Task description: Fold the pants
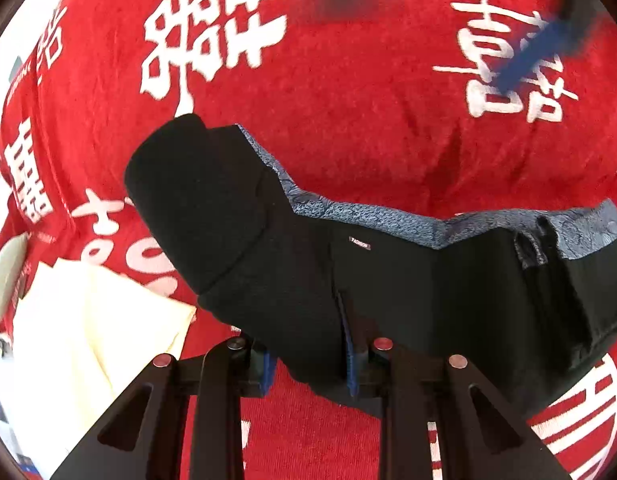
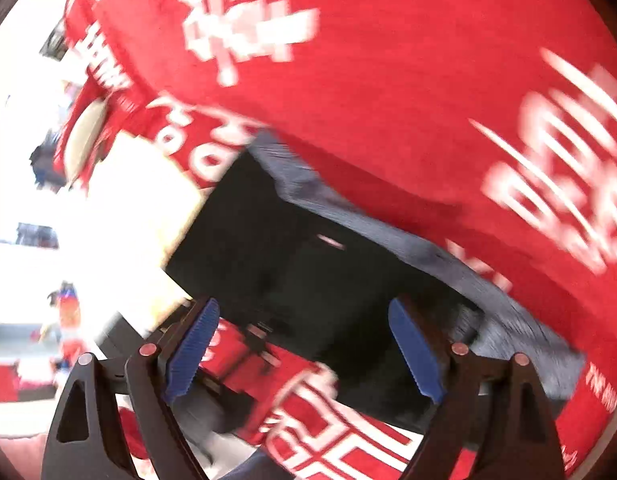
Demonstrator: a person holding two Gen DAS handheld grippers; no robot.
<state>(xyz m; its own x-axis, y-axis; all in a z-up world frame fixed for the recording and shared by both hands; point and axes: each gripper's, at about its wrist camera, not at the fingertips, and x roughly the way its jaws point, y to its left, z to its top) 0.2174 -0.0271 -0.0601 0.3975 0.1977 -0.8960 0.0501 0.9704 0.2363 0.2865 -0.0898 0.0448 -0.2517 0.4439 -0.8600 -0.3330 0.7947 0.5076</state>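
Note:
Black pants [image 1: 388,280], folded, with a blue-grey patterned waistband lining along their far edge, lie across a red blanket [image 1: 348,100] printed with white characters. At the bottom of the left wrist view my left gripper [image 1: 308,368] is shut on the near edge of the pants, black cloth pinched between its blue pads [image 1: 268,372]. A blurred blue pad of my right gripper [image 1: 536,52] shows at the top right. In the blurred right wrist view the right gripper [image 2: 304,350] stands open above the pants [image 2: 288,248], nothing between its fingers.
A cream cloth [image 1: 88,320] lies on the blanket left of the pants, touching their left end; it also shows as the cream cloth [image 2: 140,208] in the right wrist view. A pale round object [image 1: 8,272] sits at the blanket's left edge.

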